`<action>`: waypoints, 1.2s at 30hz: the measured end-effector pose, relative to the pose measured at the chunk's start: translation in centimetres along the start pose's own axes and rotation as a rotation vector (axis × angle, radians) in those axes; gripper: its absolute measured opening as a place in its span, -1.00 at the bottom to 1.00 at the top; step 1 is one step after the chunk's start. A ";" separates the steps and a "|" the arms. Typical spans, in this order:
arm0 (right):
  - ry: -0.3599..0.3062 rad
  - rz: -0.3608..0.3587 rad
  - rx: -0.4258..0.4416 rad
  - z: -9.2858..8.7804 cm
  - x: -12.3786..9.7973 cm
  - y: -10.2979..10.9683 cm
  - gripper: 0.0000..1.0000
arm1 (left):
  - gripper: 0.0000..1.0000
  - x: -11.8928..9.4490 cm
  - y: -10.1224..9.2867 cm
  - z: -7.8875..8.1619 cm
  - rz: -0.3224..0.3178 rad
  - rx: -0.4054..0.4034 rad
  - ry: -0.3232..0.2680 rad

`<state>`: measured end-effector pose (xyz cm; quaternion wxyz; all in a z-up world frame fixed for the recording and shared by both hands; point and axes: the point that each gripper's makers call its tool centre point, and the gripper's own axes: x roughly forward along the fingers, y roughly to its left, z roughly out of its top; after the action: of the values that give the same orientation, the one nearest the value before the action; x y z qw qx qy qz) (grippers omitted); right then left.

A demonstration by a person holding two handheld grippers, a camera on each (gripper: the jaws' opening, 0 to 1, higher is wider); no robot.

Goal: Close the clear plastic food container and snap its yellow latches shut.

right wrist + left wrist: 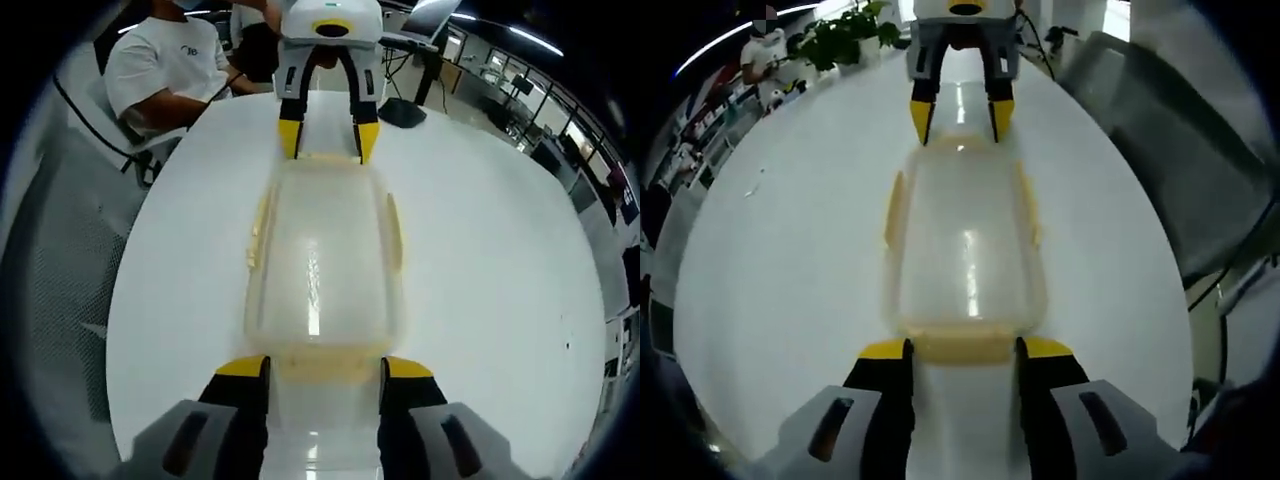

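Left gripper view first: my left gripper (964,350) sits at the near short end of the clear plastic food container (963,250), its yellow-tipped jaws standing apart and flanking the yellow end latch (963,346), close beside it; I can't tell whether they press on it. The container lies on the white table (780,300) with its lid down, and its long axis runs straight away from these jaws toward the other gripper (962,118), which faces me at the far short end. Along the long sides I see the side latches (895,208), and whether they are snapped down I can't judge. Right gripper view shows the mirror of this: my right gripper (324,372) has its jaws parted to either side of the latch at its own near end, the container stretches directly ahead, and the left gripper closes off the far end. As I judge it, each gripper is equally near its own end latch, so the coming push goes inward along the long axis from both ends.
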<state>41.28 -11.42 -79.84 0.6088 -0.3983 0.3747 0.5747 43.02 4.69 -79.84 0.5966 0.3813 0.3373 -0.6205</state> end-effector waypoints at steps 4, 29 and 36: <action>0.019 0.005 -0.022 -0.2 0.2 0.0 -0.23 | -0.23 0.1 0.0 0.0 -0.006 0.002 -0.003; 0.075 0.022 -0.012 -0.1 -0.1 0.2 -0.28 | -0.26 0.1 -0.8 0.1 0.011 -0.008 0.032; 0.061 0.026 -0.022 0.5 -0.9 0.4 -0.28 | -0.27 -1.2 -1.1 0.5 0.009 -0.020 0.020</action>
<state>40.79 -11.28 -78.83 0.5850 -0.4175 0.3922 0.5742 41.90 4.90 -78.59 0.5996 0.3829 0.3478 -0.6106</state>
